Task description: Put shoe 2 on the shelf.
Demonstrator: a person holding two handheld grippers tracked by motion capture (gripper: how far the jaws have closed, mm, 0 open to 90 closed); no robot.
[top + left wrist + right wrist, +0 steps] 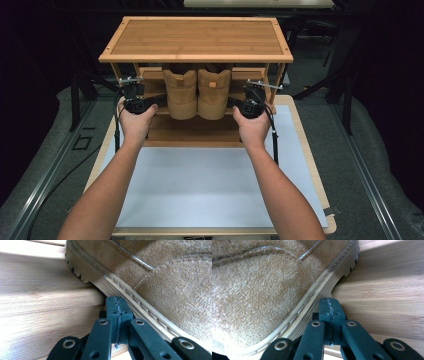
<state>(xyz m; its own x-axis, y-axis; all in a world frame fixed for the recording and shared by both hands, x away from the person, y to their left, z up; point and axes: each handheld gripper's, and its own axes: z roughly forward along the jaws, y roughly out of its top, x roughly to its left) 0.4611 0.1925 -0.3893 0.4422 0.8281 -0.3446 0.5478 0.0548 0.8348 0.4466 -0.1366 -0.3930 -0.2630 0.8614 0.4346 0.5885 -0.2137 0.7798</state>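
A bamboo shoe rack (195,40) fills the upper middle of the high view, standing at the far end of a white-topped table (210,185). On its middle shelf (252,75), centre frame, two tan suede boots sit side by side with heels toward the camera: the left boot (180,92) and the right boot (214,92), touching each other. The left gripper (159,101) presses in from the left with its jaws together, tips against the left boot's ridged sole (100,281) in the left gripper view. The right gripper (234,104) mirrors it, jaws likewise closed, at the right boot's sole edge (322,285). The step looks like squaring the pair on the shelf: push evenly from both sides, low on the soles rather than the soft suede, so neither boot tips or twists.
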